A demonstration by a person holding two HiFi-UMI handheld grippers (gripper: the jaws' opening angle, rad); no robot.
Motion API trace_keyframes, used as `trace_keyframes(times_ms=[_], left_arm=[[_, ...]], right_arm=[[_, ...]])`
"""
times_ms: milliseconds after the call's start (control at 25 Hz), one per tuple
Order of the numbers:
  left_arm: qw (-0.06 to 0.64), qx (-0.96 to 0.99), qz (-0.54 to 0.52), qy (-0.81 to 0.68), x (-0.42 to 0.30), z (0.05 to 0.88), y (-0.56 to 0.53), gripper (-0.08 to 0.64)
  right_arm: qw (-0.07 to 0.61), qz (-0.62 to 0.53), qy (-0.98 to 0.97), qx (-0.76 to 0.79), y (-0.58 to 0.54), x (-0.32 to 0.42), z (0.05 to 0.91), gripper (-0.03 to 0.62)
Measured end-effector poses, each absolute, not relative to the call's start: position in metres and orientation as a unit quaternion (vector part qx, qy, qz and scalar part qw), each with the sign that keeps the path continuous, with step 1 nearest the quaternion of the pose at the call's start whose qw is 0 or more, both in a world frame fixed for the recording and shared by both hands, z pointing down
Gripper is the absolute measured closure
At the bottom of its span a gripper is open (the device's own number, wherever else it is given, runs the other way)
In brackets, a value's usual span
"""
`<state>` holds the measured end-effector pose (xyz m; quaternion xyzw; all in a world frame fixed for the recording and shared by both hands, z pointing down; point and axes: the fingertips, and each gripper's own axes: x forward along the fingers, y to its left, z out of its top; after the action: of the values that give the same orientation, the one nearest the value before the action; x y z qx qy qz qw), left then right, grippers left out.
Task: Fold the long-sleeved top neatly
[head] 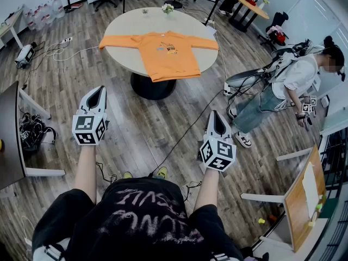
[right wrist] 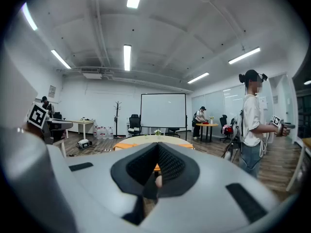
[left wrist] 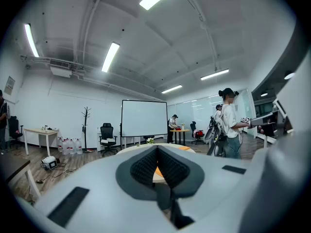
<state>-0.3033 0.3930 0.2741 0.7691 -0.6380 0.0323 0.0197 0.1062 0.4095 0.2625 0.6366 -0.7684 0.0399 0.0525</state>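
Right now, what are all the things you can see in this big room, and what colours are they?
long-sleeved top: one, orange, spread flat on the round table
round table: one, pale top on a dark foot, middle of the room
flowers: one small bunch, white, far edge of the table
whiteboard: one, white, near the far wall
office chair: one, black, left of the whiteboard
water bottles: several, clear, by the left wall
other person: one, white top, standing to the right
left hand-held gripper: one, white and grey, shut, empty, well short of the table
right hand-held gripper: one, white and grey, shut, empty, well short of the table
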Motion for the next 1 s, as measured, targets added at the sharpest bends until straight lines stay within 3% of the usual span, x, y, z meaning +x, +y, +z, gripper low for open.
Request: trace_keyframes(times_ms=[1000], left_arm=[[0.026, 0.772, 0.048, -0.634, -0.289, 0.284, 0.385, 0.551]], right_arm=[[0.045, 0.045, -0.781, 0.621, 0.4, 0.096, 0.27, 0.588]])
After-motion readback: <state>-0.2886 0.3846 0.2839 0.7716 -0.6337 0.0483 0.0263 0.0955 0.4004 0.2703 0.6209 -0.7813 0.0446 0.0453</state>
